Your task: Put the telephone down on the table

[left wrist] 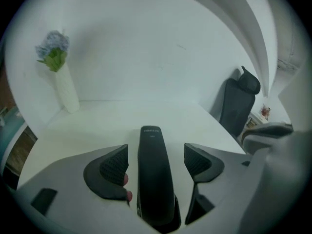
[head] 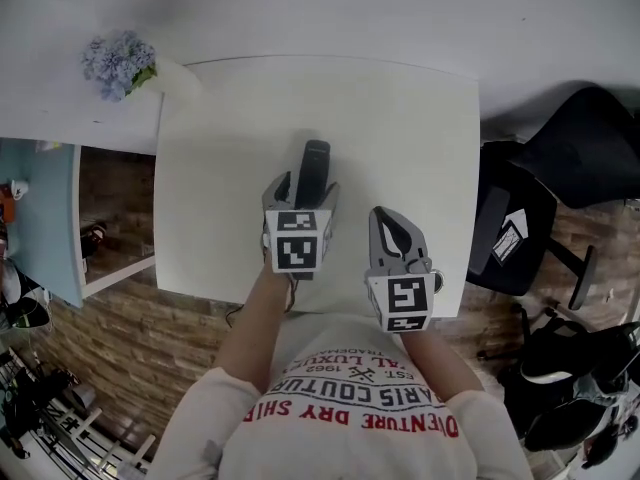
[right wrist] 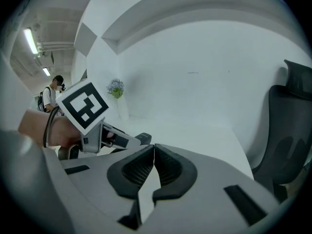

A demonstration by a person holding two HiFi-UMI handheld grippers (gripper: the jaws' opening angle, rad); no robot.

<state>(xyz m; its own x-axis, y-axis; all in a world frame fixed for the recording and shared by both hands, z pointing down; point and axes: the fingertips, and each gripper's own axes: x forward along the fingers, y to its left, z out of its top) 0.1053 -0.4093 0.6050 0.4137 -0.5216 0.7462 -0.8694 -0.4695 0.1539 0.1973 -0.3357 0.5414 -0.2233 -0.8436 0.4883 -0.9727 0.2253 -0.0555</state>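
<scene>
The black telephone lies flat along the white table, pointing away from me. My left gripper straddles its near half with the jaws open. In the left gripper view there is a gap between the telephone and each of the pads, so neither presses on it. The right gripper hovers over the table's front edge to the right, shut with nothing in it. In the right gripper view, its ribbed pads meet, and the left gripper and the telephone's tip show to the left.
A white vase of pale blue flowers stands at the table's far left corner. A black office chair sits off the table's right side. A white wall runs behind the table. A person stands far off at the left.
</scene>
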